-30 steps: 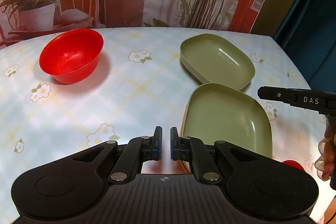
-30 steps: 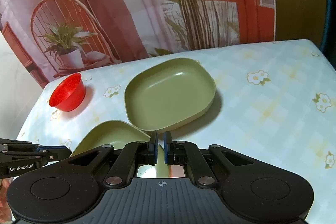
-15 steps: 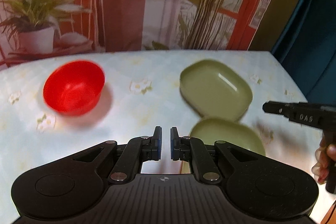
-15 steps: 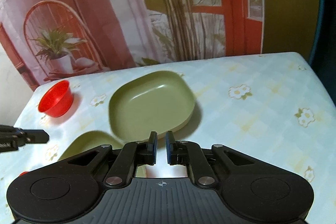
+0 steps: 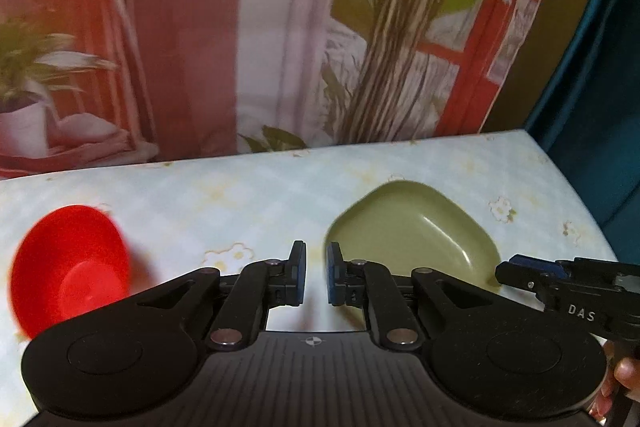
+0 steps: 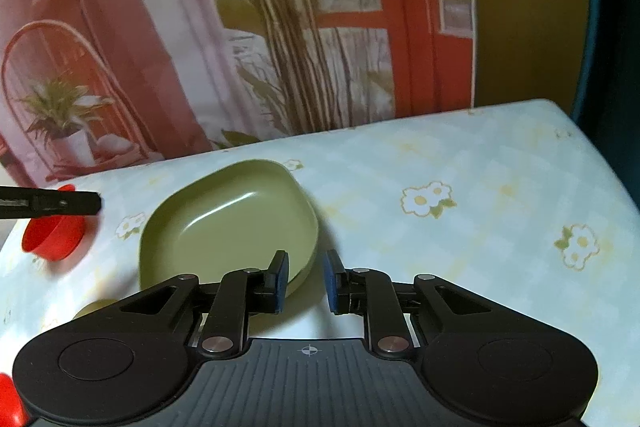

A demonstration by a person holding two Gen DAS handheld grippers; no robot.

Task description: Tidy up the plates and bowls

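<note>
Left wrist view: left gripper (image 5: 313, 273) blue pads parted by narrow gap, empty, above table (image 5: 260, 195). Glossy red round bowl (image 5: 70, 269) near left, blurred. Olive rounded-rectangular plate (image 5: 416, 231) right, long axis running far-left to near-right. Right gripper (image 6: 305, 281) parted wider, empty, near plate's near-right rim.

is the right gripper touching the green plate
Apart. In the right wrist view the right gripper has open, empty jaws; the green plate lies on the tablecloth beyond the left pad, which only overlaps its rim in the image.
</note>
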